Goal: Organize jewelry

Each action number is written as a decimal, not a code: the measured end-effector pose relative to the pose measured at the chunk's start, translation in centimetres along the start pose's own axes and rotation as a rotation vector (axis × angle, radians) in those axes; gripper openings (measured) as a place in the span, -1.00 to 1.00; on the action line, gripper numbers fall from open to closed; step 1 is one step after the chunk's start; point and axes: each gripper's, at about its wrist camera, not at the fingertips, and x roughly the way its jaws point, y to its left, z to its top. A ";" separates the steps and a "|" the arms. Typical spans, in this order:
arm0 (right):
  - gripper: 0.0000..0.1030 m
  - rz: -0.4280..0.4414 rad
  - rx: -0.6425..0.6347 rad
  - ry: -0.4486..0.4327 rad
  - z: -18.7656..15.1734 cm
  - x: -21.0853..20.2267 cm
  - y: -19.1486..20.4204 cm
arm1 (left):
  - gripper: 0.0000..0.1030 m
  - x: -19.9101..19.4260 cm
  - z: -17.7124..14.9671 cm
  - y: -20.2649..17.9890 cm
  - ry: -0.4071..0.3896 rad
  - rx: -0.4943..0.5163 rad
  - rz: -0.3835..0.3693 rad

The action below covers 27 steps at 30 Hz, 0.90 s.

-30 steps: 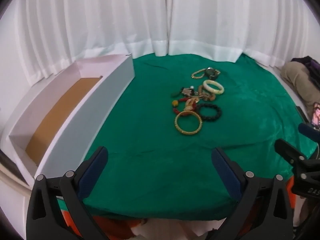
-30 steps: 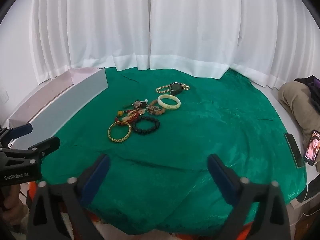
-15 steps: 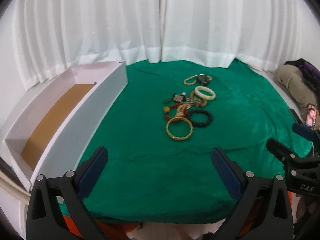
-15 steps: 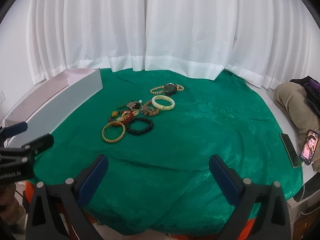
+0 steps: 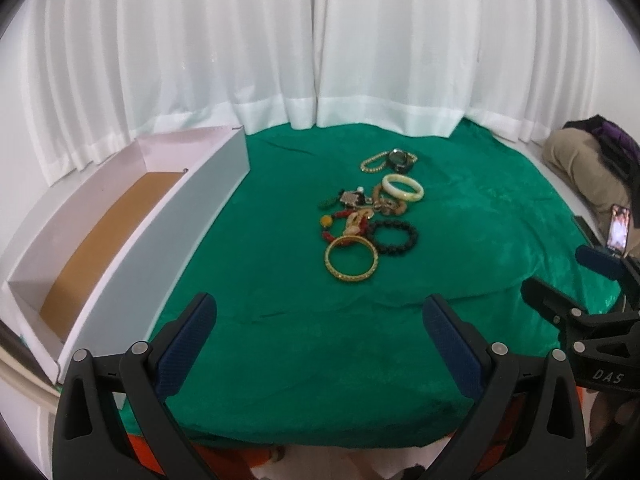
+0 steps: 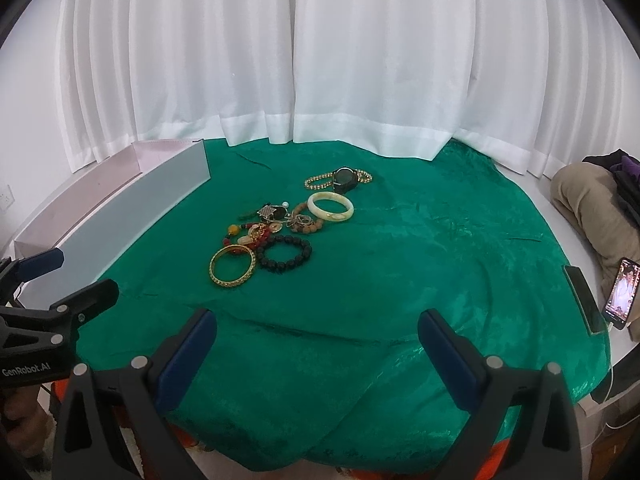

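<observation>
A pile of jewelry lies mid-table on the green cloth (image 5: 280, 320): a gold bangle (image 5: 351, 258) nearest me, a black bead bracelet (image 5: 393, 237), a cream bangle (image 5: 402, 187), a watch with a gold chain (image 5: 390, 161), and tangled red and gold pieces (image 5: 352, 220). The same gold bangle (image 6: 232, 267), black bracelet (image 6: 285, 253) and cream bangle (image 6: 330, 207) show in the right wrist view. My left gripper (image 5: 320, 340) is open and empty, near the front edge. My right gripper (image 6: 318, 344) is open and empty, also near the front edge.
A long white box (image 5: 160, 248) with a brown floor stands open along the left side; it also shows in the right wrist view (image 6: 132, 216). White curtains hang behind. A lit phone (image 6: 622, 294) and folded clothes (image 6: 592, 204) lie at the right.
Both grippers have drawn back and tilted up a little; the jewelry sits lower and farther in both views. Nothing on the table has moved.
</observation>
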 end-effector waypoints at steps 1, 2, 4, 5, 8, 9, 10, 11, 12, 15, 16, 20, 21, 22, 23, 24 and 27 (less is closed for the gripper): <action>0.99 0.001 0.000 0.000 -0.1 0.0 -0.1 | 0.99 -0.1 0.0 0.1 -0.004 -0.001 -0.002; 0.99 0.003 0.001 0.000 -0.1 0.0 0.0 | 0.99 -0.2 -0.2 0.1 -0.008 -0.001 -0.001; 0.99 0.004 0.000 -0.003 -0.1 -0.1 0.1 | 0.99 -0.3 -0.2 0.1 -0.014 -0.001 0.004; 0.99 0.004 0.001 -0.005 -0.1 -0.1 0.1 | 0.99 -0.4 -0.2 0.1 -0.018 -0.001 0.003; 0.99 0.003 0.001 -0.007 -0.1 -0.2 0.1 | 0.99 -0.3 -0.2 0.2 -0.018 -0.003 0.004; 0.99 0.004 0.003 -0.004 -0.1 -0.2 0.1 | 0.99 -0.3 -0.2 0.3 -0.016 -0.004 0.002; 0.99 0.006 0.002 -0.003 -0.1 -0.2 0.0 | 0.99 -0.3 -0.3 0.3 -0.014 -0.004 0.002; 0.99 0.007 0.004 0.000 -0.1 -0.2 0.1 | 0.99 -0.2 -0.3 0.3 -0.011 -0.004 0.002; 0.99 0.008 0.006 0.003 -0.1 -0.1 0.1 | 0.99 -0.2 -0.3 0.3 -0.009 -0.005 0.004; 0.99 0.009 0.009 0.010 -0.1 -0.1 0.1 | 0.99 -0.1 -0.4 0.2 -0.002 -0.004 0.005; 0.99 0.010 0.009 0.010 -0.1 -0.1 0.1 | 0.99 0.0 -0.4 0.2 -0.002 -0.004 0.006; 0.99 0.009 0.010 0.009 -0.1 -0.1 0.1 | 0.99 -0.1 -0.4 0.1 -0.009 0.000 0.010; 0.99 0.008 0.009 0.010 -0.1 -0.1 0.1 | 0.99 -0.1 -0.4 0.0 -0.011 0.002 0.012; 0.99 0.008 0.009 0.010 -0.1 -0.1 0.1 | 0.99 -0.1 -0.4 0.0 -0.010 0.002 0.012; 0.99 0.008 0.009 0.011 -0.1 -0.1 0.2 | 0.99 -0.1 -0.4 0.0 -0.010 0.002 0.011; 0.99 0.010 0.009 0.013 -0.1 -0.1 0.2 | 0.99 -0.1 -0.4 0.0 -0.009 0.002 0.011; 0.99 0.012 0.011 0.016 0.0 0.0 0.2 | 0.99 -0.1 -0.5 0.0 -0.006 0.002 0.012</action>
